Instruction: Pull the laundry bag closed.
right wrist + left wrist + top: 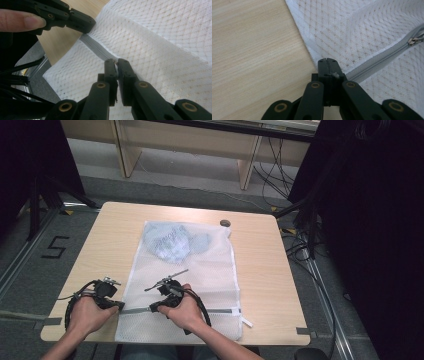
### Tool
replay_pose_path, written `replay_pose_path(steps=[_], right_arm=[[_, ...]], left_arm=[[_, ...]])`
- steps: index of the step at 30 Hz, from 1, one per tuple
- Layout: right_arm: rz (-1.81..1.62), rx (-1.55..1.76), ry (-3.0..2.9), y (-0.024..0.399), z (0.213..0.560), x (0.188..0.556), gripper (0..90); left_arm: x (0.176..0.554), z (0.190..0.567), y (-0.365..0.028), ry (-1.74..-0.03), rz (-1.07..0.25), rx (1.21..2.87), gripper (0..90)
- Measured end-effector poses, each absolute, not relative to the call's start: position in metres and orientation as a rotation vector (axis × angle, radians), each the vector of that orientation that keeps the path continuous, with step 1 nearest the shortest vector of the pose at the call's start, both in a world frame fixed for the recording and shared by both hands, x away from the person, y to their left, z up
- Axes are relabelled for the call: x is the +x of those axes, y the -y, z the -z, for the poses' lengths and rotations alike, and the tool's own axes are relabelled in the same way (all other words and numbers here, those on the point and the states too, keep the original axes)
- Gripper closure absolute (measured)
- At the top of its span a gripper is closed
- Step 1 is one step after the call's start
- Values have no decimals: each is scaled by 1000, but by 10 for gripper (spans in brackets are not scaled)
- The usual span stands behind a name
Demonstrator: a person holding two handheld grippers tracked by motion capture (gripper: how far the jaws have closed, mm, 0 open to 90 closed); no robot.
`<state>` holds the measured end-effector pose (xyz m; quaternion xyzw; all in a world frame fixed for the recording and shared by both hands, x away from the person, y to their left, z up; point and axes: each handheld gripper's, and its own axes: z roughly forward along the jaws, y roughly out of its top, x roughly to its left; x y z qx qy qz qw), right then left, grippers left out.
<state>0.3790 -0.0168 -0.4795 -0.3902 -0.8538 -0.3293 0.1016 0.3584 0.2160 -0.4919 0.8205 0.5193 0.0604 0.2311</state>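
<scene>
Two grippers work the white mesh laundry bag [200, 270] lying flat on the surface [100, 245]: left gripper [327, 60] clamped on the zipper's [374, 65] end as an anchor, right gripper [117, 62] pinched shut on what looks like the slider, likely to pull it along

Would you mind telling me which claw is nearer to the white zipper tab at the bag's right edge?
Right. The right claw sits mid-zipper, left of the tab; the left claw is farther, at the bag's left edge.

Even soft light, dark surroundings, sharp close-ups
</scene>
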Motion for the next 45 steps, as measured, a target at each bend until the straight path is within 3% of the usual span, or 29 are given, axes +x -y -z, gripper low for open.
replay_pose_path(steps=[45], right_arm=[[986,-1145,2502,32,474,380,869]], left_arm=[[357,492,-214,-1452,-189,2245,900]])
